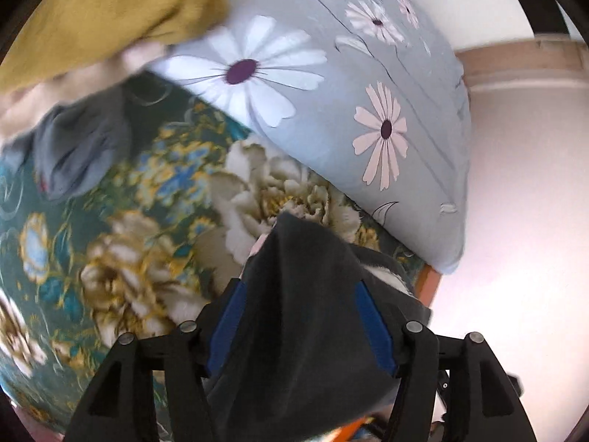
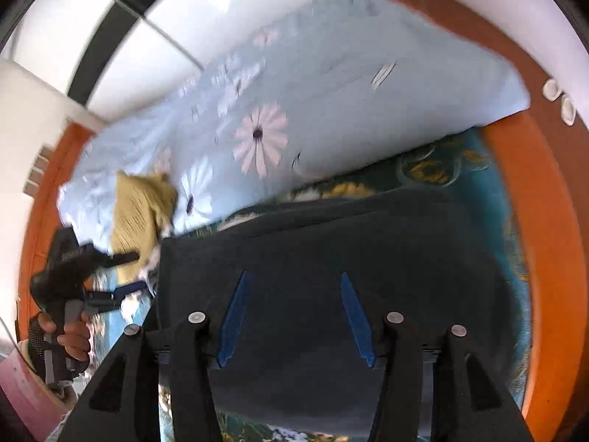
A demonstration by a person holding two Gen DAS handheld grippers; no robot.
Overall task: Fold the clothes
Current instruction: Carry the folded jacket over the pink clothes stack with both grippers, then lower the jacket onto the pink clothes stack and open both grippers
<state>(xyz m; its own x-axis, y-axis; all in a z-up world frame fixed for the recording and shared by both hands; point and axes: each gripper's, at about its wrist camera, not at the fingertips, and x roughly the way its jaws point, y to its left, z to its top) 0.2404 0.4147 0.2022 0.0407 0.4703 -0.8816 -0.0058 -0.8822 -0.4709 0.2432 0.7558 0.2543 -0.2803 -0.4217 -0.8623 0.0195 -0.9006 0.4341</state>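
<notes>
Two grippers work one dark garment [image 2: 331, 258] on a bed. Going left to right in the left wrist view: a mustard cloth [image 1: 110, 11] lies at the far upper left over a pale one, with a grey garment [image 1: 77, 154] crumpled just below it, both apart from the work, likely a waiting pile. The teal floral bedspread [image 1: 110, 221] fills the middle, and a grey daisy pillow [image 1: 349, 92] rests along its far edge. At bottom centre the left gripper [image 1: 298, 331] has the dark cloth bunched between its blue fingers [image 1: 228, 320], rising in a peak over them; the jaws look closed narrowly on a corner, probably so the fabric can be lifted and carried over for a fold.

In the right wrist view, the left gripper and the person's hand [image 2: 73, 335] show at the far left, beside the garment's left edge. The garment spreads flat across the middle of the bedspread, its far edge fairly straight. The right gripper [image 2: 294, 316] sits over it with jaws set wide, fingers apart and nothing clamped; whether the tips press the cloth I cannot tell. It may be pinning or about to pinch. An orange bed frame [image 2: 533, 221] curves along the right.
</notes>
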